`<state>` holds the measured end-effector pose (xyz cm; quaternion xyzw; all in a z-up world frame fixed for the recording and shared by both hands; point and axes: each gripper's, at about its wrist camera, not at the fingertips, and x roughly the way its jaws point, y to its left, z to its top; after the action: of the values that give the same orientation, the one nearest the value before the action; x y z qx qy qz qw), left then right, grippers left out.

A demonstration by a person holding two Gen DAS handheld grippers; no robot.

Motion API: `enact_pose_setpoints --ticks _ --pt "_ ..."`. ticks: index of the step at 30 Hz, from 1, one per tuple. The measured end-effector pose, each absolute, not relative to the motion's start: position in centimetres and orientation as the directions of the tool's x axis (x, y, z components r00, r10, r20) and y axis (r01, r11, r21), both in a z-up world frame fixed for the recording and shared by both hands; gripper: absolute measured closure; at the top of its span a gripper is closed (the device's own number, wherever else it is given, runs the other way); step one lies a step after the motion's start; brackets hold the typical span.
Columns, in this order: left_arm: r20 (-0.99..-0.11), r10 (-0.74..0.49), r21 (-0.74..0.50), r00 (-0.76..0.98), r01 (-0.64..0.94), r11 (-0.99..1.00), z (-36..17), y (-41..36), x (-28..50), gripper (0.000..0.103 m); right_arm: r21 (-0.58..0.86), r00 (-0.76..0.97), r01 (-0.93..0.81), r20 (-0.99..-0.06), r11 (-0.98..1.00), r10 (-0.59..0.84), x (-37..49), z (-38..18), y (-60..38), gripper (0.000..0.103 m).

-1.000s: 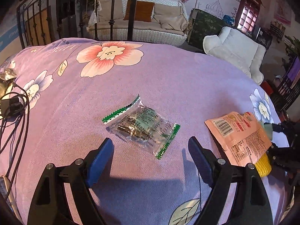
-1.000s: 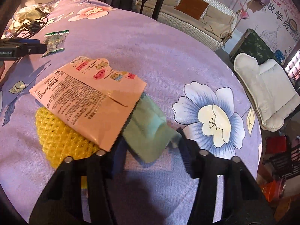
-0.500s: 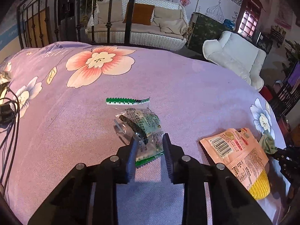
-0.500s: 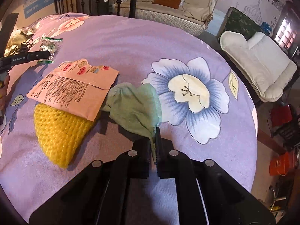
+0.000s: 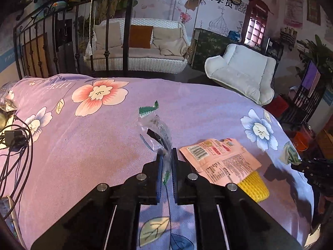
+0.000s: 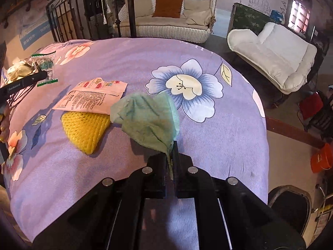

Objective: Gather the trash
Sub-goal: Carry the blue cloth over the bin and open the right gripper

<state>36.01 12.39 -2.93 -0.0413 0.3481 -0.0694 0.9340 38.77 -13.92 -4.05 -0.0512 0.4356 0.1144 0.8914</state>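
Crinkly clear plastic, the green-edged wrapper (image 5: pixel 155 123), is pinched by its near end in my left gripper (image 5: pixel 166 162), jaws drawn narrow onto it, and it stands up ahead of the fingertips, clear of the purple floral bedsheet (image 5: pixel 87 162). My right gripper (image 6: pixel 171 152) is clamped just as tightly on a corner of the crumpled green tissue (image 6: pixel 145 118), which balloons up in front of it, off the sheet.

Two pieces are left lying: the pink snack packet (image 5: pixel 220 158), just to the right of my left fingertips, rests partly on top of the yellow foam net (image 5: pixel 252 184). From the right gripper both sit ahead and to the left, with the tissue overlapping the packet's near corner in that view.

I judge both holds thin. The wrapper is slick film caught only at its edge, so a quick swing could let it slide out; the tissue is soft and gripped by a small fold, so it could tear or pull free. The tissue may also brush the packet and drag it off the net.

A second ago both grippers stood wide open around pieces lying flat. Half a second ago they had closed, low on the sheet. Now both pieces are lifted.
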Motion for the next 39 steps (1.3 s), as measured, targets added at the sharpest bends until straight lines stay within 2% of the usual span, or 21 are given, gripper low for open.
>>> enact_pose_setpoints --ticks 9,18,29,39 --pt "-0.585 -0.233 -0.12 0.777 0.201 0.972 -0.7 8.2 29.1 0.094 0.084 0.637 -0.188 -0.748 0.979 0.187 34.1 -2.6 -16.3 0.097" --pt "-0.574 -0.336 -0.117 0.746 0.332 0.936 -0.6 2.4 24.9 0.094 0.112 0.677 -0.128 -0.716 0.985 0.17 29.0 -1.7 -18.9 0.097" --pt "-0.569 -0.467 -0.123 0.677 0.492 0.862 -1.2 -5.2 21.9 0.094 0.136 0.724 0.034 -0.686 0.99 0.069 22.5 -1.3 -24.6 0.097" --pt "-0.558 -0.57 -0.118 0.603 0.622 0.774 -1.6 -12.1 19.8 0.094 0.157 0.695 0.234 -0.717 0.96 -0.052 18.6 -3.1 -30.6 0.097"
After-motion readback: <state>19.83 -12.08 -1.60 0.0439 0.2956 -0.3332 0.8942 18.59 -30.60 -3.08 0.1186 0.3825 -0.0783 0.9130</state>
